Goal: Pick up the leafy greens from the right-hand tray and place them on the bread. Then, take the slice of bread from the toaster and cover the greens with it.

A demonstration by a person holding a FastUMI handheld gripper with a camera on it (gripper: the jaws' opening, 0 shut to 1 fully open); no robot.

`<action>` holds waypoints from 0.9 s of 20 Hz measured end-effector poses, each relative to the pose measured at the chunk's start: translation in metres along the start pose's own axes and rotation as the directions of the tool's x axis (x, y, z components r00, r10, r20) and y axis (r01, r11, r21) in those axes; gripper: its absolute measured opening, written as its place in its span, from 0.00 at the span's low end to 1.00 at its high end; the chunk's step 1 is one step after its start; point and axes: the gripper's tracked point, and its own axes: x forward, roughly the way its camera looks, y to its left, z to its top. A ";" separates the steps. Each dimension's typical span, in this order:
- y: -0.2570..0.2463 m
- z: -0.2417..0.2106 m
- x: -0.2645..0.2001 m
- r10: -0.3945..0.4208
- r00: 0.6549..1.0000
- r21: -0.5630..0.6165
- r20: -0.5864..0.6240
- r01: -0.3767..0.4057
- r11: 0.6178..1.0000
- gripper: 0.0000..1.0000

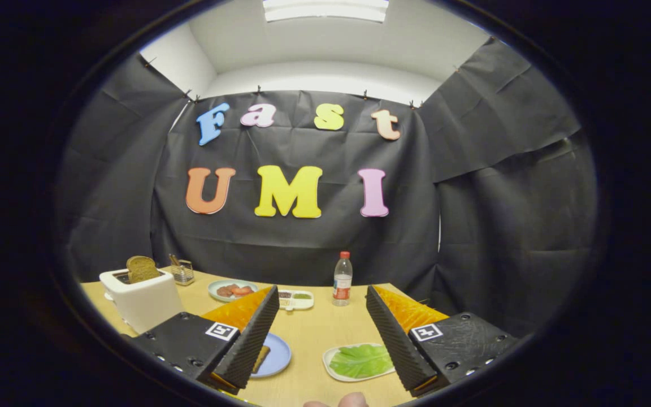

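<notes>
Two fingers [321, 333] stood wide apart, holding nothing, above the flat green lettuce leaves [361, 360] on the white oval tray [331, 357]: light, floppy, tearable, best pinched at an edge.

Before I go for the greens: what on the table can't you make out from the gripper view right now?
- Bread on the blue plate: mostly hidden behind one finger.
- Leafy greens on the white tray: far side covered by the other finger.
- Toaster slice: lower part sits in the slot.
- Small compartment dish: contents too small to identify.

The gripper is open, holding nothing.
</notes>
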 end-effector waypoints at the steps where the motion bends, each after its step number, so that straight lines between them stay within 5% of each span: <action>1: -0.004 -0.003 0.001 0.000 1.000 0.002 -0.010 0.000 1.000 0.95; 7: -0.043 -0.034 0.018 0.000 0.992 -0.045 -0.129 -0.006 0.999 0.95; 12: -0.058 -0.093 0.041 0.007 0.952 -0.075 -0.306 -0.031 0.997 0.95; 18: -0.111 -0.141 0.060 -0.018 0.901 0.063 -0.433 0.050 0.997 0.95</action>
